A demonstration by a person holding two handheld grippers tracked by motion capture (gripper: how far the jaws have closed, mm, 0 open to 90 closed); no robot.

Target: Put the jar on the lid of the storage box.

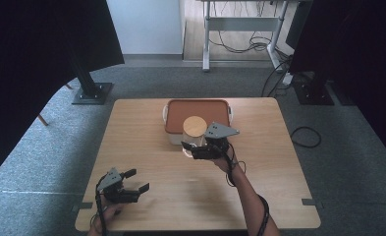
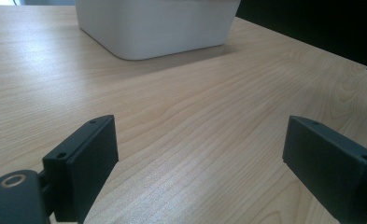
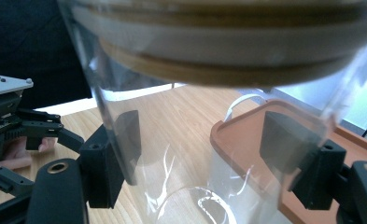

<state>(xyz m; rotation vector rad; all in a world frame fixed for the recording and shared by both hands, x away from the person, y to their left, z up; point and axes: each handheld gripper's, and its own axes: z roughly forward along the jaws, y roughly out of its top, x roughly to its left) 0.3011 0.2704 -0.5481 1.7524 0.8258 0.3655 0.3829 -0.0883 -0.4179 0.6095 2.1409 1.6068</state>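
A clear glass jar [image 1: 194,140] with a round wooden lid [image 1: 194,125] stands just in front of a white box with an orange-brown lid [image 1: 197,108] at the table's middle back. My right gripper [image 1: 189,150] is shut on the jar from the right side. In the right gripper view both pads [image 3: 127,133] press on the jar [image 3: 204,112] below its wooden lid [image 3: 228,44]. My left gripper [image 1: 137,180] rests open near the front left edge. Its jaws [image 2: 197,158] stand wide apart with only bare wood between them.
The wooden table [image 1: 146,147] has bare room left, right and in front of the box. The white box wall [image 2: 158,28] stands ahead of the left gripper. The left gripper [image 3: 13,121] and its hand appear beyond the jar. A desk frame and cables lie on the floor behind.
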